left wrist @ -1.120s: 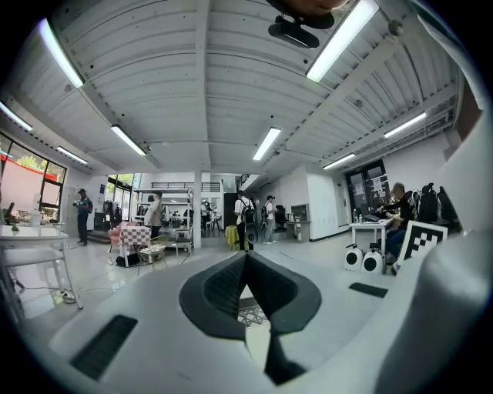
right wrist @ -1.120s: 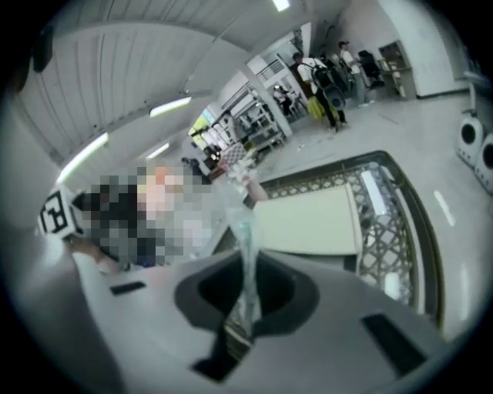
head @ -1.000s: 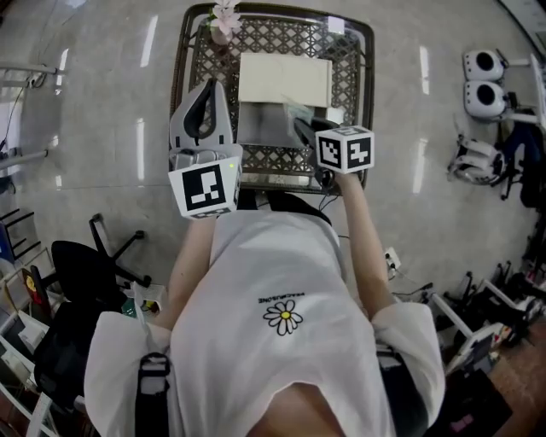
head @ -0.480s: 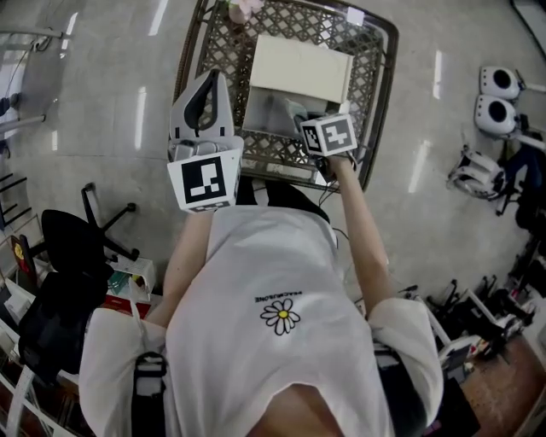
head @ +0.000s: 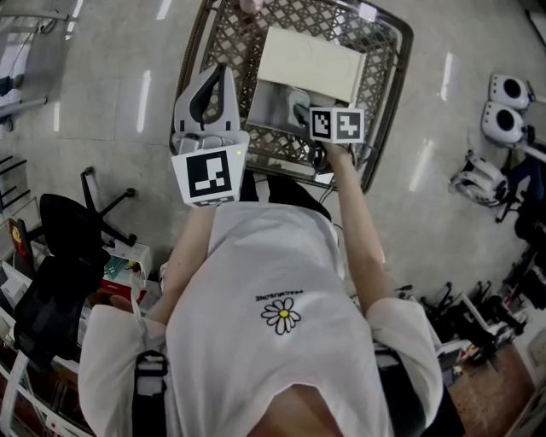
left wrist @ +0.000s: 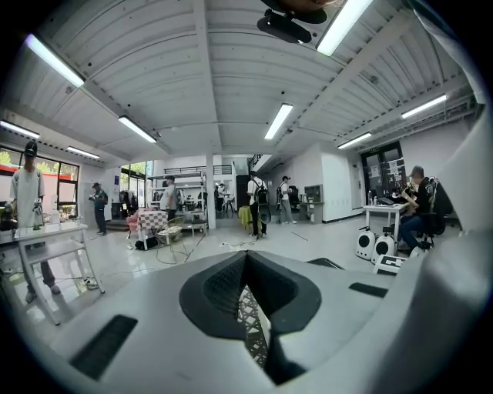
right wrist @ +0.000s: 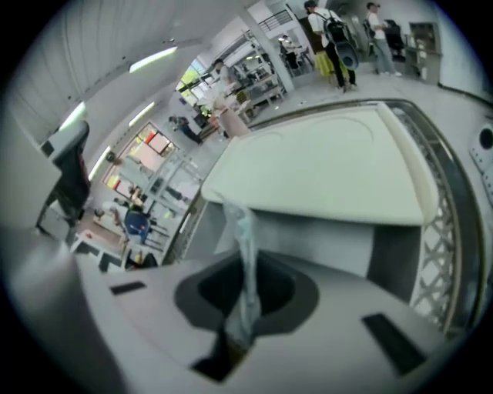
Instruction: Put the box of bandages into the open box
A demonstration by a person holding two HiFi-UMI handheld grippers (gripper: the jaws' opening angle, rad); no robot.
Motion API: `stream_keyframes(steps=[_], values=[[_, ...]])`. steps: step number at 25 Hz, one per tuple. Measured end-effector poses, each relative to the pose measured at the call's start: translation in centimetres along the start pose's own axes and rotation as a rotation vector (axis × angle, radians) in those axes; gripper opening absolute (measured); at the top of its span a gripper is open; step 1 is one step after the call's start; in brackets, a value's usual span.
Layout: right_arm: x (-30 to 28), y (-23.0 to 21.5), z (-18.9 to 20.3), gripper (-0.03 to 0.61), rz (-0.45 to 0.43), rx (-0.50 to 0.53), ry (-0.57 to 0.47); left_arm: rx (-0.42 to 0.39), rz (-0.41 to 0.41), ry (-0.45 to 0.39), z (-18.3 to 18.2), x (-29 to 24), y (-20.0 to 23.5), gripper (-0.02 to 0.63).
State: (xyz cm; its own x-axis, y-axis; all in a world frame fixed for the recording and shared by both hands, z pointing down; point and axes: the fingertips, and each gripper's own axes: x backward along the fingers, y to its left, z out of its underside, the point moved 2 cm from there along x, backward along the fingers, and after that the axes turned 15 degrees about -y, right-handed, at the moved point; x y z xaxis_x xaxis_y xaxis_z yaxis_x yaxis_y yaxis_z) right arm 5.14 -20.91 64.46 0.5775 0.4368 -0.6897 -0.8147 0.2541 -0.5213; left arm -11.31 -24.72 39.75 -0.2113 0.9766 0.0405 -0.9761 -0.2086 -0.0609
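An open box stands on the metal lattice table, its white lid folded back behind the grey inside. My right gripper reaches over the box's near right part and is shut on a thin, pale bandage package with a teal tint, seen edge-on. In the right gripper view the lid fills the area just ahead of the right gripper, with the grey box wall below it. My left gripper hovers at the table's near left, shut and empty. The left gripper shows lattice through its slit.
A black office chair stands on the floor at the left. White devices and cables lie on the floor at the right. A pink flower sits at the table's far edge. Several people stand far off in the hall.
My right gripper has moved forward with the package, from the table's near edge to over the open box. The left gripper has stayed about where it was.
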Motion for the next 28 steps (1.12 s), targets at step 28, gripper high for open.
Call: stream_keyframes(steps=[28], values=[[0.5, -2.2, 1.1, 0.235, 0.229, 0.100, 0.055, -0.005, 0.034, 0.010, 1.3, 0.0, -1.2, 0.020]])
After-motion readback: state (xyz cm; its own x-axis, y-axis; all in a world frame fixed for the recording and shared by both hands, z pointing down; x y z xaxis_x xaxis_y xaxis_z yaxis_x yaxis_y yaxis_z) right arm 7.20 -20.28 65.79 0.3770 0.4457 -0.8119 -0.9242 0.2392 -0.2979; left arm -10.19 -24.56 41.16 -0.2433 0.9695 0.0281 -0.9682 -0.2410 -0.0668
